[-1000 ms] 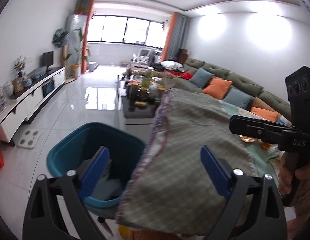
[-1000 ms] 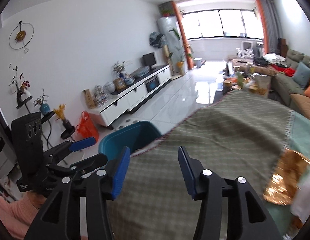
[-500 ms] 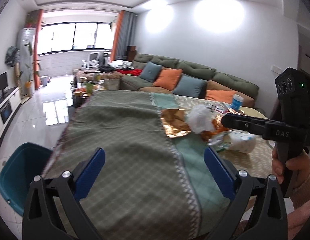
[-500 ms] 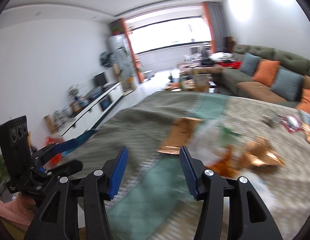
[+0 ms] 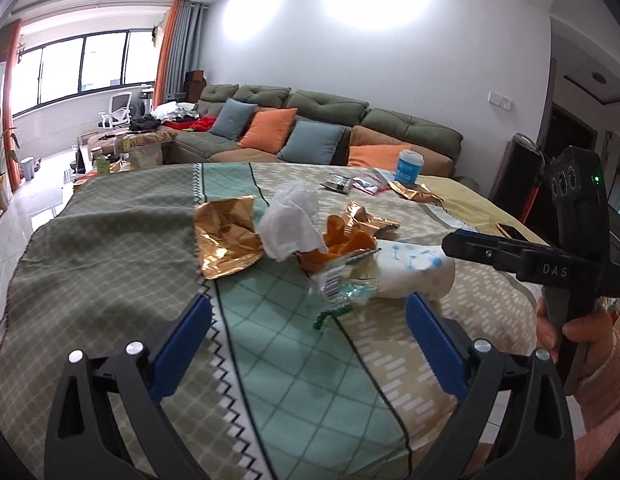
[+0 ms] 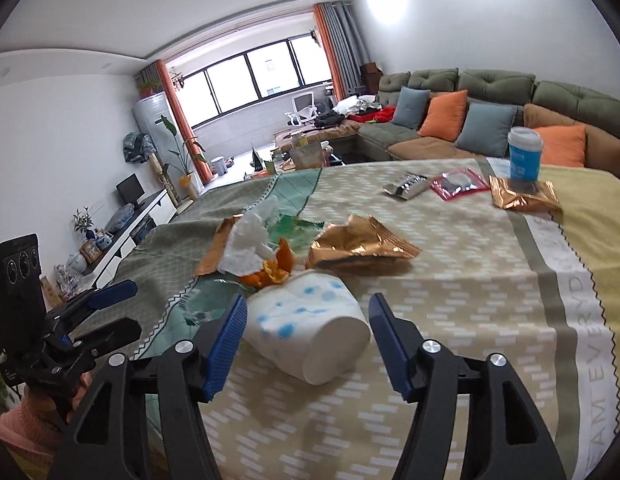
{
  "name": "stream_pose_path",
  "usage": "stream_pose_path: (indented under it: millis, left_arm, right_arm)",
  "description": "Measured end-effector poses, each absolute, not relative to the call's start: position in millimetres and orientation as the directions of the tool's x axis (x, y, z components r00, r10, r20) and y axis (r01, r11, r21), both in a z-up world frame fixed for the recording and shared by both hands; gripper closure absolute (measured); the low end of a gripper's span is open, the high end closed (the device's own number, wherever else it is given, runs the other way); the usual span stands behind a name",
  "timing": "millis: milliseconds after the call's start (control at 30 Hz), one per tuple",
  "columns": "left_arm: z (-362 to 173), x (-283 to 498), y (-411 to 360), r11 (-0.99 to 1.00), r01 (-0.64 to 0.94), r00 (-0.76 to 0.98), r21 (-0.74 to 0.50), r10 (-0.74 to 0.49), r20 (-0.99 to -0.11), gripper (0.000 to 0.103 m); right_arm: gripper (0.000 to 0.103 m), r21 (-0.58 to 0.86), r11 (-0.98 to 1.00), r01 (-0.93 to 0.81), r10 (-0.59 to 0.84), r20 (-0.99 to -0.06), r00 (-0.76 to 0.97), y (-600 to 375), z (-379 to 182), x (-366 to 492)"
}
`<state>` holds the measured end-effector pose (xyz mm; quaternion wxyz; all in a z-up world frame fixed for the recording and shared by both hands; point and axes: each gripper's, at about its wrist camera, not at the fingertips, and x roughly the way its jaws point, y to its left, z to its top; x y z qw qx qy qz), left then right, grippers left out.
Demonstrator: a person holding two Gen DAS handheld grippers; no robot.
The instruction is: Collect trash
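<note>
A heap of trash lies mid-table: a crumpled white tissue (image 5: 293, 220), a gold foil wrapper (image 5: 225, 236), orange peel (image 5: 342, 244), a clear barcoded wrapper (image 5: 342, 284) and a white paper cup (image 6: 310, 332) with blue dots, lying on its side. My right gripper (image 6: 305, 306) hangs low over the cup. Its jaws are opening, the cup lies between the blue pads, and neither pad presses on it. My left gripper (image 5: 307, 308) stands wide just short of the clear wrapper, closing slightly with nothing between its fingers. A second gold wrapper (image 6: 362, 244) lies behind the cup.
Farther back on the patterned tablecloth (image 6: 490, 280) are a blue lidded cup (image 6: 524, 156), a silver packet (image 6: 406, 184), a red packet (image 6: 458, 182) and another gold wrapper (image 6: 526, 196). A phone (image 5: 510, 232) lies near the right edge. A green sofa (image 5: 330, 120) runs behind the table.
Both views have swung from the teal bin and the table's left end to the trash heap. The right gripper's jaws now stand wider, with the paper cup between them.
</note>
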<state>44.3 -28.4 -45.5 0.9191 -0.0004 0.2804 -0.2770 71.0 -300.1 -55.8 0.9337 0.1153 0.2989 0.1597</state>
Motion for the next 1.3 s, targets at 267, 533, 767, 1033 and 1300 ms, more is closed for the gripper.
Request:
stream_pose_path:
  millis: [267, 533, 767, 1033, 1300]
  left_arm:
    - [-55, 70, -41, 0.829, 0.516, 0.627, -0.216, -0.537, -0.564, 0.034]
    - [-65, 86, -46, 0.804, 0.527, 0.554, -0.274, -0.570, -0.607, 0.073]
    - [-67, 84, -46, 0.801, 0.527, 0.555, -0.284, -0.578, -0.598, 0.075]
    - [-64, 77, -40, 0.807, 0.519, 0.565, -0.282, -0.571, -0.596, 0.076]
    - [-56, 67, -28, 0.815, 0.514, 0.585, -0.266, -0.560, -0.587, 0.076]
  right_arm:
    - [0.032, 0.402, 0.890, -0.215, 0.420, -0.539, 0.730, -312, -79, 81]
    - [0.033, 0.480, 0.850, -0.216, 0.477, -0.530, 0.701, -317, -90, 88]
    - [0.041, 0.486, 0.845, -0.222, 0.484, -0.522, 0.702, -317, -91, 83]
    - [0.046, 0.491, 0.844, -0.216, 0.478, -0.505, 0.719, -323, -84, 75]
    - [0.047, 0.495, 0.841, -0.217, 0.477, -0.489, 0.731, -329, -74, 69]
